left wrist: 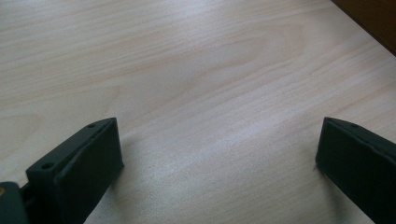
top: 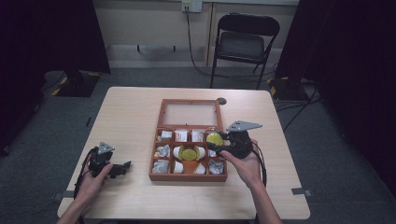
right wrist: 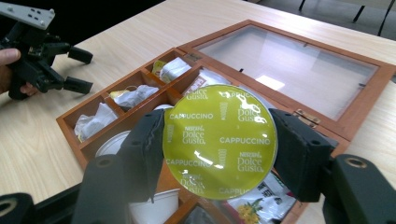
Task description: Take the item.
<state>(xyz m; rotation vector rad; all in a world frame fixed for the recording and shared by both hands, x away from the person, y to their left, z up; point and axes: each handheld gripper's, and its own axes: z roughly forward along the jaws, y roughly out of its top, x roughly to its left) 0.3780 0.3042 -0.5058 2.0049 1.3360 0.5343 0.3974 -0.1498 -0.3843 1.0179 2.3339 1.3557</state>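
An open wooden box (top: 159, 175) with divided compartments sits mid-table, its glass lid (top: 189, 113) laid back flat. My right gripper (top: 214, 140) hovers over the box's right side, shut on a coffee capsule with a yellow-green foil top (right wrist: 219, 140) printed "Cappuccino". A second yellow-topped capsule (top: 188, 152) lies in the middle compartment. Crumpled packets (right wrist: 132, 95) fill the other compartments. My left gripper (top: 122, 168) rests low over the bare table (left wrist: 196, 79) left of the box, jaws wide open with nothing between them.
A black folding chair (top: 245, 44) stands beyond the far edge of the table. Dark curtains hang at both sides. Tea sachets (right wrist: 261, 198) lie in the box under the held capsule. Bare tabletop (top: 128, 116) lies left of the box.
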